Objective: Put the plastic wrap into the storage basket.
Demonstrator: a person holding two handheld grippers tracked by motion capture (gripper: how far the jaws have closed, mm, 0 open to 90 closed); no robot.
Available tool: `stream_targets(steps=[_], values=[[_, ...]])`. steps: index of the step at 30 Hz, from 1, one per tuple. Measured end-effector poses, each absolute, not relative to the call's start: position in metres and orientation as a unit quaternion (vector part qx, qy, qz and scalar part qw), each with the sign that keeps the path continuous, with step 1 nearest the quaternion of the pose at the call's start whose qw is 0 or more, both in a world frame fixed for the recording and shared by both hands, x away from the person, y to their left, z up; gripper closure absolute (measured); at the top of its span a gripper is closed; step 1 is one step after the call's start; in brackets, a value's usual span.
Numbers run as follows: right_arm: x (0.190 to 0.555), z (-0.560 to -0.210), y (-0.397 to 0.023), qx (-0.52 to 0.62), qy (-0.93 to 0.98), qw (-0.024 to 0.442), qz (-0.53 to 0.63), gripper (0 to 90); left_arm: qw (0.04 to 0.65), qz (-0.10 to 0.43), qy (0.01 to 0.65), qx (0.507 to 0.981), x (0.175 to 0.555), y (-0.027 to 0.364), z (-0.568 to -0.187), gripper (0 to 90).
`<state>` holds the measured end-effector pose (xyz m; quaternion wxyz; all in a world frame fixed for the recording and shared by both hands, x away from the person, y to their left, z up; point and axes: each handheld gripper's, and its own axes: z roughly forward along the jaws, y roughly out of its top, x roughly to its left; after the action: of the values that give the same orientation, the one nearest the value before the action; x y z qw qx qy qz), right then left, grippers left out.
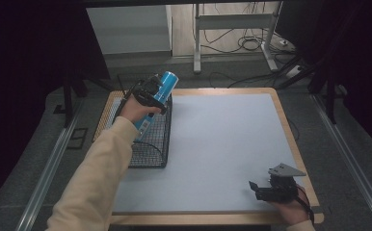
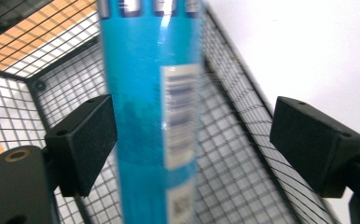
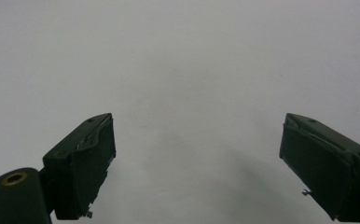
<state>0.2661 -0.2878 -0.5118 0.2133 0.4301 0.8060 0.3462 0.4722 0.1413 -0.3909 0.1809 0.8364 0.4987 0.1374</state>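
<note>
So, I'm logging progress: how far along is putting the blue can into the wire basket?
Nearly done: the blue can stands tilted in the wire basket. The left gripper is open, one pad close beside the can. Left: withdrawing it. The right gripper rests open on the table.

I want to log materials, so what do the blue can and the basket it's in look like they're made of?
The blue can looks like thin metal with a glossy printed skin: a bright glare streak runs down it, though plastic is possible. The basket looks like dark coated wire, welded in a fine square mesh with thicker rim rods.
</note>
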Motion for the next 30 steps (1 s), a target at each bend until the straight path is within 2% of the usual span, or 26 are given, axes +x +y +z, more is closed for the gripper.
stream_targets(steps=[7, 18, 28, 30], values=[[0.265, -0.511, -0.287, 0.429, 0.806, 0.215, 0.348, 10.9, 0.226, 0.127, 0.458, 0.85, 0.436, 0.123, -0.38, 14.8], [0.264, -0.509, -0.287, 0.427, 0.805, 0.217, 0.35, 11.0, 0.259, 0.127, 0.392, 0.874, 0.383, 0.091, -0.38, 16.3], [0.263, -0.508, -0.286, 0.424, 0.806, 0.218, 0.351, 10.9, 0.285, 0.124, 0.351, 0.883, 0.328, 0.08, -0.403, 17.1], [0.263, -0.508, -0.286, 0.425, 0.806, 0.218, 0.351, 11.0, 0.29, 0.108, 0.346, 0.886, 0.32, 0.08, -0.41, 17.6]])
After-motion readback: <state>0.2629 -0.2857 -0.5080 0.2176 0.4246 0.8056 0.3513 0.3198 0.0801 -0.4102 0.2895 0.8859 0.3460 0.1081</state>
